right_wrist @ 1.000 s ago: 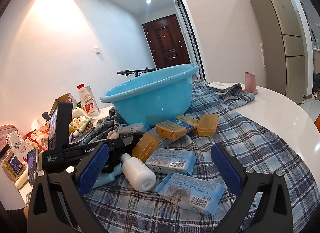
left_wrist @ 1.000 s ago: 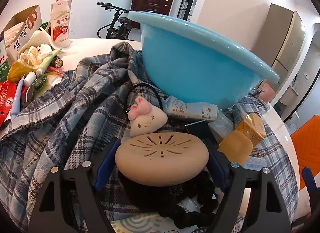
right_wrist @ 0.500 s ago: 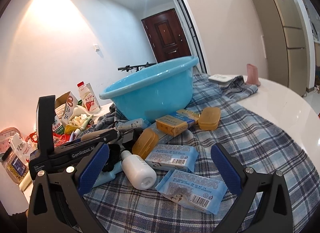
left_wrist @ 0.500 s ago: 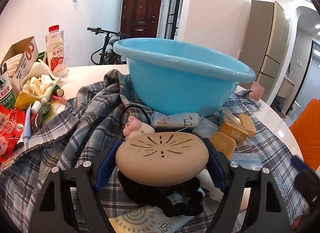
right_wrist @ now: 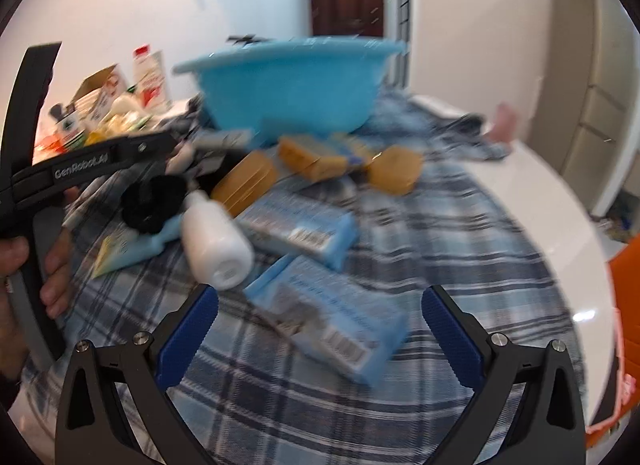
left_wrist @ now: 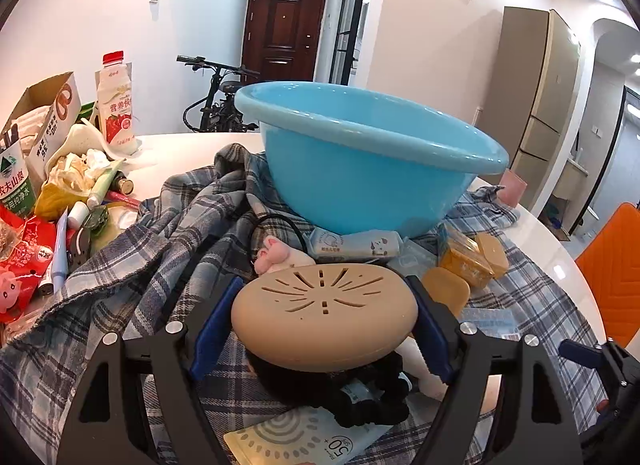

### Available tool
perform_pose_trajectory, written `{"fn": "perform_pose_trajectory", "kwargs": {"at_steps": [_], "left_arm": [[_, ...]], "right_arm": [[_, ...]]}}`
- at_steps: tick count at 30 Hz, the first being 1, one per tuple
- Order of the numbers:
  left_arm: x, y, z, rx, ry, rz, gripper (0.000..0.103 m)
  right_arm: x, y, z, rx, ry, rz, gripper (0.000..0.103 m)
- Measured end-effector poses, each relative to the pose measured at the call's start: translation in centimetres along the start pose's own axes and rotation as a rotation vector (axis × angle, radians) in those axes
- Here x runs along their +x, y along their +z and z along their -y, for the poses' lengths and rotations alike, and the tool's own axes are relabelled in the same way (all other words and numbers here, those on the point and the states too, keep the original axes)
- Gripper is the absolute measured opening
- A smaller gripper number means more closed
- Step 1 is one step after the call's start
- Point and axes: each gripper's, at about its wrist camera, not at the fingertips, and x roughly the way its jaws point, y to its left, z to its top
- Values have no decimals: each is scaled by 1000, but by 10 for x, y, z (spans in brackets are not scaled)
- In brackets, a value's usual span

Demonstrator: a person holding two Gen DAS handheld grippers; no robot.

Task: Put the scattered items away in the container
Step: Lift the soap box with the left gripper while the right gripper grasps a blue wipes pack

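My left gripper (left_wrist: 324, 319) is shut on a tan oval brush (left_wrist: 324, 311) with slits on top, held above the plaid cloth (left_wrist: 132, 265), in front of the blue basin (left_wrist: 372, 169). A black scrunchie (left_wrist: 360, 397) lies below it. My right gripper (right_wrist: 318, 331) is open and empty, low over a blue wipes pack (right_wrist: 332, 321). A white bottle (right_wrist: 214, 239), a second wipes pack (right_wrist: 300, 229), tan soap boxes (right_wrist: 244, 181) and the basin (right_wrist: 292, 85) lie ahead in the blurred right wrist view.
Clutter sits at the table's left: a milk bottle (left_wrist: 116, 105), a cardboard box (left_wrist: 40, 113), tubes and red packets (left_wrist: 24, 257). An orange chair (left_wrist: 612, 265) stands at the right. A pink cup (left_wrist: 512, 187) sits behind the basin. A sunscreen pack (left_wrist: 304, 441) lies near.
My left gripper has risen with the brush, so the basin's inside rim shows. My right gripper has dropped and swung toward the wipes pack; its view is now blurred.
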Motion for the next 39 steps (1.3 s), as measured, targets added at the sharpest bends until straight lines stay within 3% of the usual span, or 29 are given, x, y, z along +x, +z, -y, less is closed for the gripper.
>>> {"fn": "perform_pose_trajectory", "kwargs": {"at_steps": [8,12,15,19,28,29,30,37,39], "left_arm": [[1,-3,5,20,-17,-13,79],[1,-4,9,33,-23,-19,79],[0,-4,11,39,-28,-19,79],[-1,-4,11,36,-29,-17,79],[-4,-2,8,24,-32,-10,79],[-4,-2,8,26,-30,-7,79],[-5,-2,8,27,-28,-3,79],[-6,-1,9,30,-30,-5,79],[-6,-1,8,30,-32,-7,79]], "right_arm": [[10,2,0,-29,11,-59,102],[17,6,7,-45,2,-89,87],[20,8,10,-66,41,-119,83],[24,5,4,-137,24,-150,82],[12,2,6,-131,39,-123,58],[9,2,6,-127,46,-117,49],[6,2,7,-121,52,-111,45],[-3,-2,9,-109,70,-103,42],[-4,-4,8,-129,58,-112,47]]}}
